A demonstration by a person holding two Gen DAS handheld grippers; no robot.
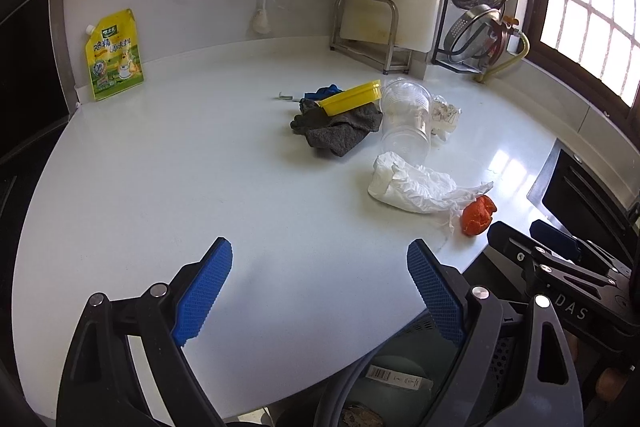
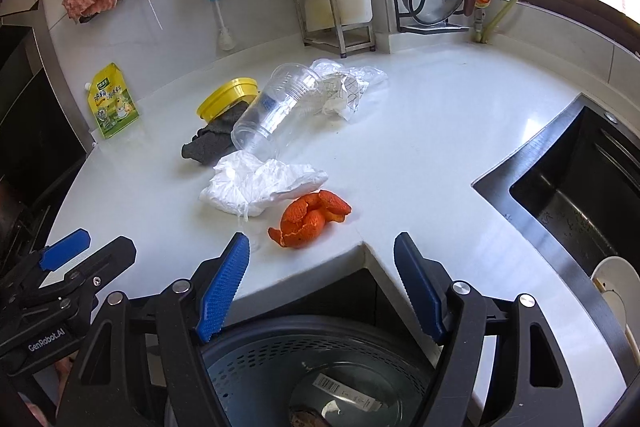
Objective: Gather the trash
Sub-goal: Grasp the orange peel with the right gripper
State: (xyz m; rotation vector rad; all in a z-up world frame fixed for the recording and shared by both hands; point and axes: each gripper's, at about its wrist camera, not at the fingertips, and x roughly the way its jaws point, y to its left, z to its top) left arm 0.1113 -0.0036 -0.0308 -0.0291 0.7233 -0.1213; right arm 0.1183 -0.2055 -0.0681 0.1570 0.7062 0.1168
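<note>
The curled orange fruit peel [image 2: 310, 225] lies on the white tabletop [image 2: 420, 147] just ahead of the right tongs [image 2: 322, 259], nearer than the left tongs [image 1: 320, 267]; both stand released, empty.

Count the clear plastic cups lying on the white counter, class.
1. The clear plastic cup lies on its side between the yellow lid and the crumpled wrapper. It may be several nested cups; the frames cannot settle that.
</note>
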